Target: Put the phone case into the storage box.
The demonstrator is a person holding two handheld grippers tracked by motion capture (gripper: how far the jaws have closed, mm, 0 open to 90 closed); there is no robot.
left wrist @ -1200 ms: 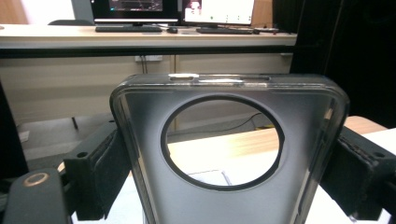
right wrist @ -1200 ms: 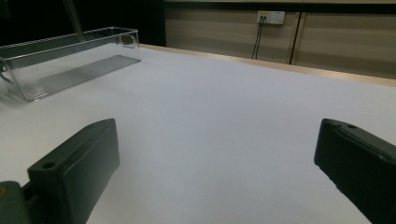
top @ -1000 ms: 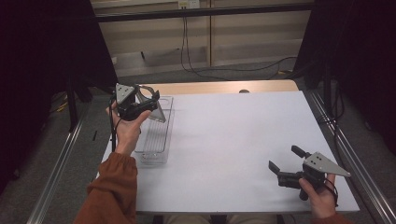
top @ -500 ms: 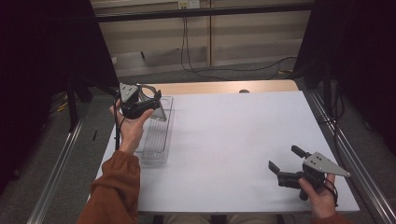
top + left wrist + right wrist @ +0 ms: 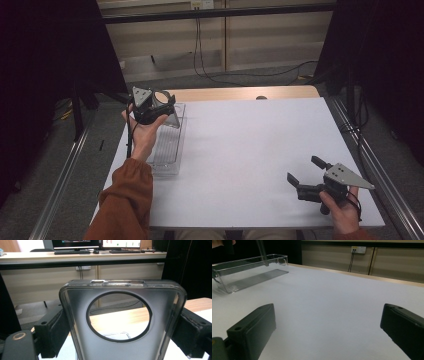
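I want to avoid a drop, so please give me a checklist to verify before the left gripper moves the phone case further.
1. Grip: left gripper jaws press both side edges of the phone case: ok.
2. Case undamaged, round camera hole intact: ok.
3. Clear tray below the case, upright on the table: ok.
4. Tray free of other things: ok.
5. Right gripper open, holding nothing, far from the tray: ok.
6. How deep the jaws sit along the case: cannot tell.
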